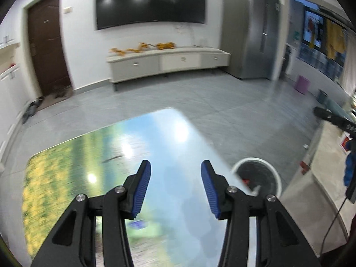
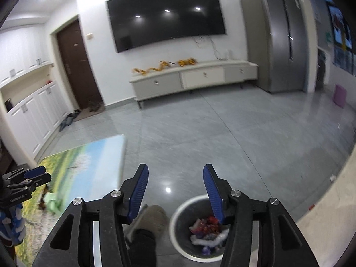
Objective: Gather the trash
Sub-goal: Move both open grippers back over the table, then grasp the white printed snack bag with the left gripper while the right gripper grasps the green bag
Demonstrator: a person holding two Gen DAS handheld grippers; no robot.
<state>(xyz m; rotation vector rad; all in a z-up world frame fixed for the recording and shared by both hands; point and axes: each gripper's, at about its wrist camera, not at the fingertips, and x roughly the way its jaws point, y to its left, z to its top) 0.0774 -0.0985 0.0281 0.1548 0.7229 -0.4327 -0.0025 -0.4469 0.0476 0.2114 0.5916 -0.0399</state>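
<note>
On the worktop (image 2: 98, 155) with its printed landscape, near our left hand-held gripper (image 2: 36, 175), lies a crumpled pale-green scrap (image 2: 52, 202), the only trash we can find outside the bin (image 2: 178, 213). We judge it light, soft and easily crushed, best pinched at its bunched middle. Both our left hand-held gripper (image 1: 175, 173) and right hand-held gripper (image 2: 175, 178) stand wide apart, holding nothing. Beside the worktop, the bin already holds bright wrappers. Motion blur smears the worktop print, and a dark bit beside the scrap stays unreadable.
</note>
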